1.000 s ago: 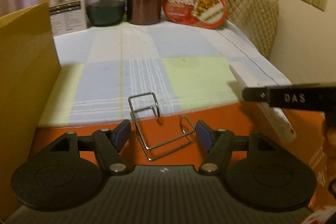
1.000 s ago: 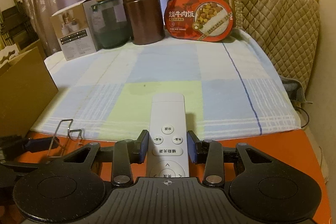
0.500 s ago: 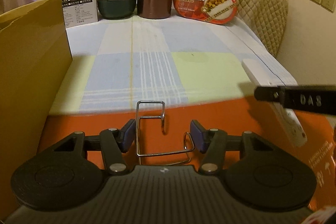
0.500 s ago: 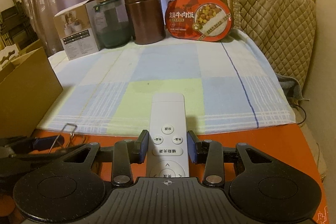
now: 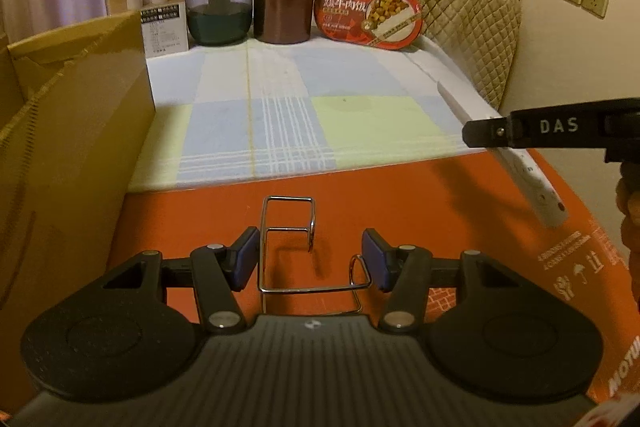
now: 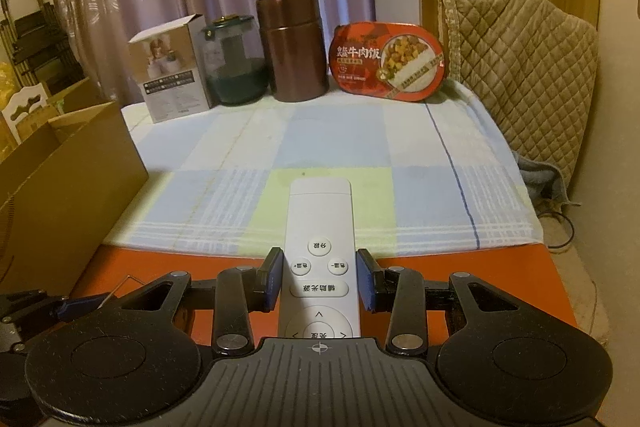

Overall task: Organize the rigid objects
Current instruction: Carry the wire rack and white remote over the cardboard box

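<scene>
Right wrist view: right gripper (image 6: 319, 281) fingers clamped on the white remote (image 6: 319, 259).
Left gripper (image 5: 309, 259) fingers pressed both sides of the wire rack (image 5: 298, 251), left of the remote, above the orange counter (image 5: 420, 195).

Black grippers (image 5: 310, 259); blue-padded jaws; silver screws.

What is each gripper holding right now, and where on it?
Left gripper: wire rack, across its sides. Right gripper: white remote, at its button end.
</scene>
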